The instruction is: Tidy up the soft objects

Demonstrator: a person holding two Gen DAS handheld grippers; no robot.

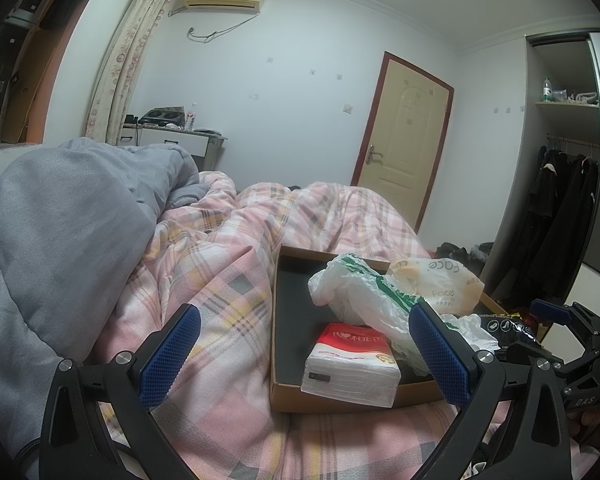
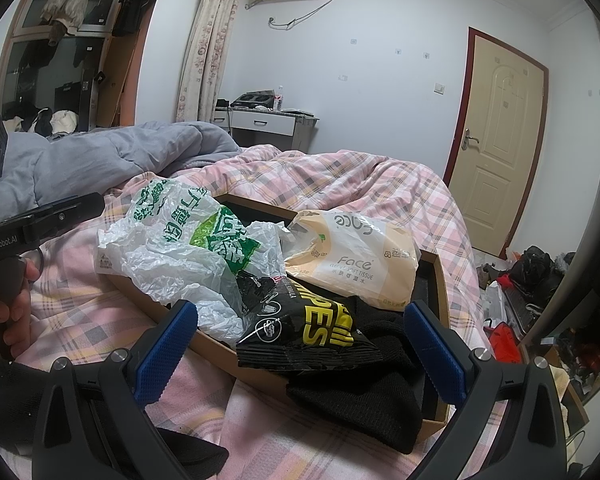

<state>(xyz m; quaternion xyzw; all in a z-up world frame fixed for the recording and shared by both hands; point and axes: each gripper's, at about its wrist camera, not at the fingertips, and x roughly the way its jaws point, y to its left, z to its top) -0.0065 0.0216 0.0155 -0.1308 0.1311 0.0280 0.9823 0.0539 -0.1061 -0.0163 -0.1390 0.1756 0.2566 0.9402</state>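
A shallow cardboard box (image 1: 340, 402) with a black inside lies on the pink plaid quilt. It holds a red-and-white tissue pack (image 1: 352, 364), a crumpled white-and-green plastic bag (image 1: 360, 292), a beige "Face" tissue pack (image 1: 440, 280) and a black wipes pack (image 1: 508, 326). My left gripper (image 1: 305, 314) is open, just short of the box's near rim, empty. In the right wrist view my right gripper (image 2: 300, 312) is open over the black wipes pack (image 2: 308, 332) and a black knit cloth (image 2: 360, 392). The plastic bag (image 2: 188, 240) and the beige pack (image 2: 356, 260) lie beyond.
A grey quilt (image 1: 60, 220) is heaped on the bed's left side. A hand (image 2: 16, 312) holds the left gripper's handle. Beyond the bed are a closed door (image 1: 400, 136), a small desk (image 2: 268, 120) and a wardrobe with dark clothes (image 1: 560, 216). Clutter covers the floor (image 2: 532, 276) at right.
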